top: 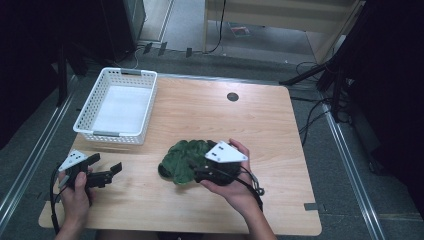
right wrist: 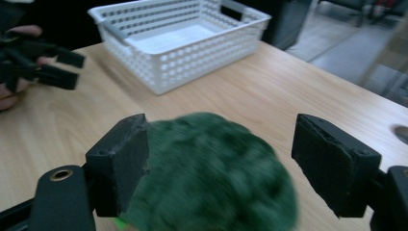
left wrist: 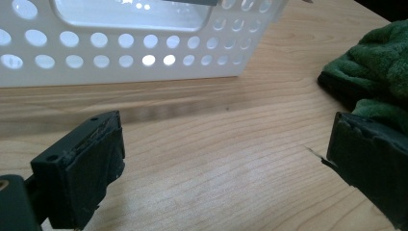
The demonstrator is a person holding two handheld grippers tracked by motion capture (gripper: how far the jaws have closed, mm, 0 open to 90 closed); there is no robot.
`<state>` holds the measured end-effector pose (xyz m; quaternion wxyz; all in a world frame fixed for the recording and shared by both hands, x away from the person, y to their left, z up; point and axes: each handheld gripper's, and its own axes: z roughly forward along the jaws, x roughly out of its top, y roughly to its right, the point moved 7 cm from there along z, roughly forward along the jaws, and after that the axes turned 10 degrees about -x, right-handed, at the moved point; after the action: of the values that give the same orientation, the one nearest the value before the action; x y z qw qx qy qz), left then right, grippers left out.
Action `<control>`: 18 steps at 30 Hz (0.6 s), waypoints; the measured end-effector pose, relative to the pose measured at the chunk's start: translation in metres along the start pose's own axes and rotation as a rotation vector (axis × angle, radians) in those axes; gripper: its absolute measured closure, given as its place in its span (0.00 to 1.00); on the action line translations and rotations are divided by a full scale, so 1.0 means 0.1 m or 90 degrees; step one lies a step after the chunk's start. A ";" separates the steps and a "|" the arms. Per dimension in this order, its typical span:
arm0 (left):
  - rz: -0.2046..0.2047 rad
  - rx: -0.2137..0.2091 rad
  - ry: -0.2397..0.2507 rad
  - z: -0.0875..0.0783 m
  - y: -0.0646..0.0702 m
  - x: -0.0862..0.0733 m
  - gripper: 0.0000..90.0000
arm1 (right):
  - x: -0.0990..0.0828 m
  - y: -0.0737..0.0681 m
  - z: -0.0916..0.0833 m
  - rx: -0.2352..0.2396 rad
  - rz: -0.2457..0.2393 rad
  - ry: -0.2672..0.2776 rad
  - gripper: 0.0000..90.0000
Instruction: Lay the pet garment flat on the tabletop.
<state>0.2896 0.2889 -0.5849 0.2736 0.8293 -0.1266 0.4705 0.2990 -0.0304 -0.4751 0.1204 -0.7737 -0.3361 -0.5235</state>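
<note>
I have the green cloth (top: 184, 160) bunched near the table's (top: 260, 130) middle, toward six o'clock, well apart from the white basket (top: 120, 102) at ten o'clock. My right gripper (right wrist: 219, 159) sits over the cloth with its jaws wide; the cloth lies between them, blurred, so I think the pads aren't pressing it. My left gripper (top: 107, 167) waits at eight o'clock, jaws spread with bare wood between them, basket just ahead.
</note>
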 end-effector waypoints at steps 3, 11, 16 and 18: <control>0.007 0.007 0.002 0.01 0.01 0.00 0.00 | 0.00 -0.10 0.08 0.022 -0.017 -0.013 0.23; 0.030 -0.052 0.004 0.11 0.34 0.16 0.00 | -0.29 -0.32 0.31 0.076 -0.053 -0.080 0.19; 0.035 -0.086 0.029 0.27 0.55 0.41 0.00 | -0.48 -0.33 0.39 0.107 -0.033 -0.111 0.11; 0.045 -0.095 0.042 0.36 0.65 0.52 0.00 | -0.57 -0.31 0.45 0.082 -0.046 -0.126 0.11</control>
<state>0.3121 0.2175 -0.5332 0.3221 0.7855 -0.1811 0.4964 0.2991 -0.0055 -0.5504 0.1169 -0.7997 -0.4071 -0.4256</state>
